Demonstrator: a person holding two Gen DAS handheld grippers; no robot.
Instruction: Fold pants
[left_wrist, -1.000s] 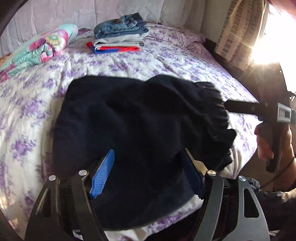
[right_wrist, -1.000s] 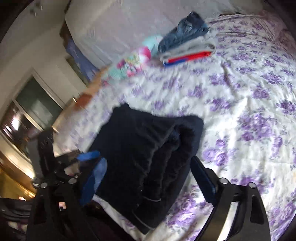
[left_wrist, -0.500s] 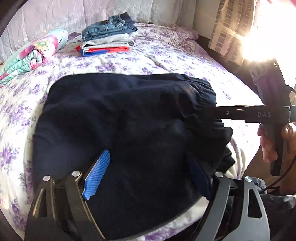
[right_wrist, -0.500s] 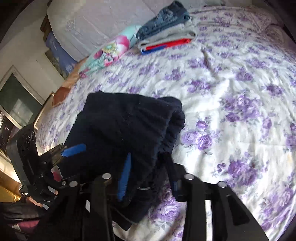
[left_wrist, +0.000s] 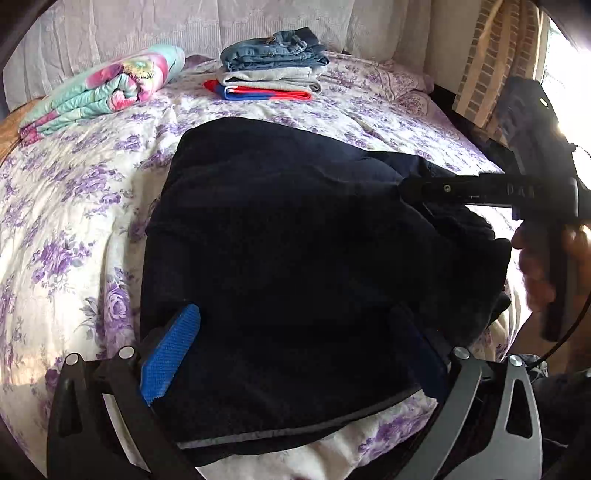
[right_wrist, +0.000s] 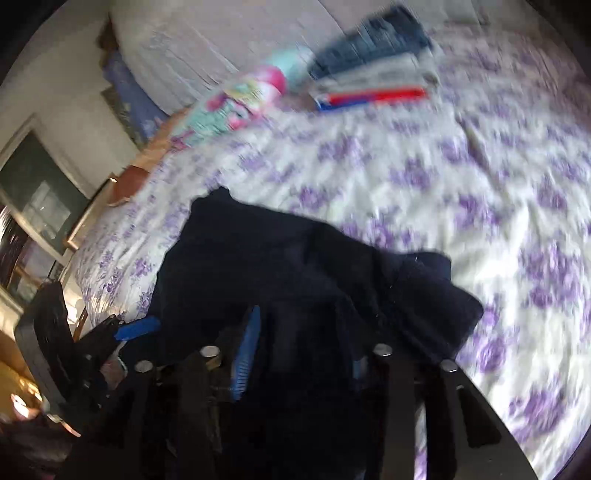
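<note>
Pants (left_wrist: 314, 266) on floral bedspread (left_wrist: 74, 221).

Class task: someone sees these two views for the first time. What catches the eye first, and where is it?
The dark navy pants dominate, spread over the near part of the purple-flowered bedspread. The right gripper is closed on their bunched edge, while the left gripper straddles the near hem, open. At the headboard sit a stack of folded clothes and a rolled floral blanket.

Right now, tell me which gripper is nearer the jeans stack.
Right. The right gripper grips the pants at their far right side, closer to the jeans stack. The left gripper sits open at the pants' near edge, farthest from it.
</note>
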